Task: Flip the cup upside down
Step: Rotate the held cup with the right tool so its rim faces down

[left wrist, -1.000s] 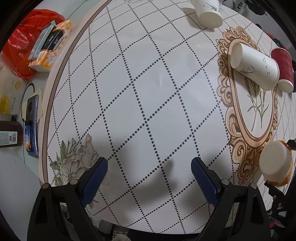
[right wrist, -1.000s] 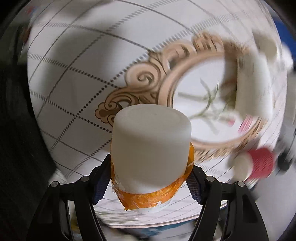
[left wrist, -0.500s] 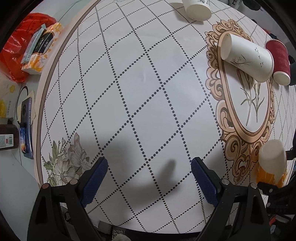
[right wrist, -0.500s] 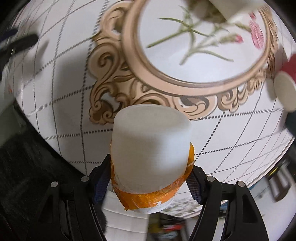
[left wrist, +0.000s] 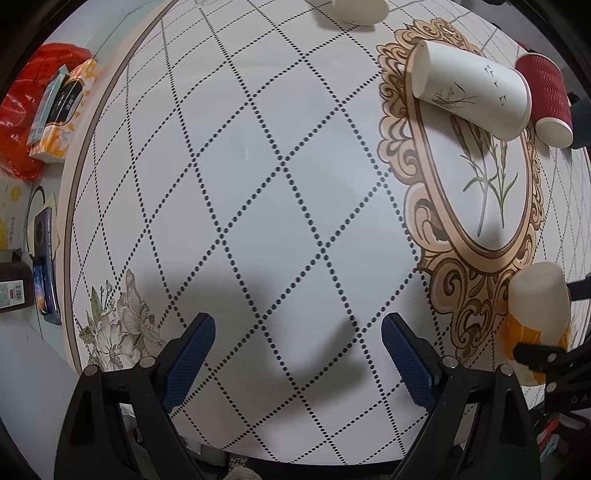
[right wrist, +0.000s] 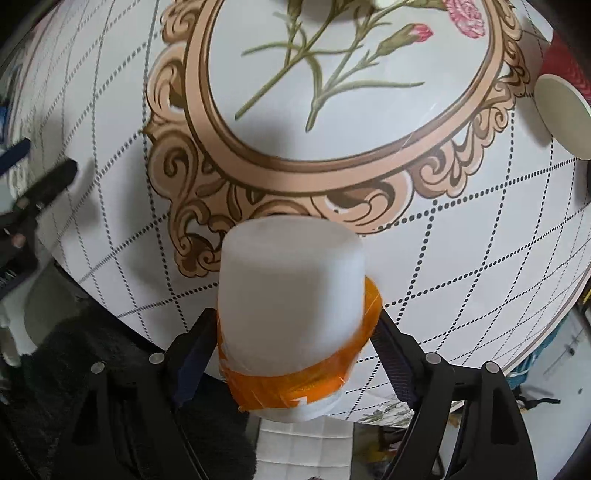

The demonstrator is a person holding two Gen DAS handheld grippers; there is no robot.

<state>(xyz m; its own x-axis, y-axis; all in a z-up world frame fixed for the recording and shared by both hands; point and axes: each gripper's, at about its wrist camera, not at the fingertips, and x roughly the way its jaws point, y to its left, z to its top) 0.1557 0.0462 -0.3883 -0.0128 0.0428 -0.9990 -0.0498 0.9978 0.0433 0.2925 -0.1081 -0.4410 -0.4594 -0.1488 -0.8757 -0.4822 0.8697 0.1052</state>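
A white cup with an orange band (right wrist: 291,295) sits between the fingers of my right gripper (right wrist: 295,347), which is shut on it. Its closed base points away from the camera, above the table's front edge. The same cup (left wrist: 537,310) shows at the right edge of the left wrist view, base up and tilted, held over the ornate frame print. My left gripper (left wrist: 295,350) is open and empty, low over the dotted-lattice tablecloth (left wrist: 258,184).
A white printed paper cup (left wrist: 469,88) lies on its side beside a red ribbed cup (left wrist: 546,96). Another pale cup (left wrist: 354,11) lies at the far edge. Left of the table are a tissue pack (left wrist: 62,110), a red bag (left wrist: 22,110) and a phone (left wrist: 42,266).
My right gripper has swung the cup around over the table edge, and the view now faces the oval frame print squarely. The left gripper drifted slightly, still open.
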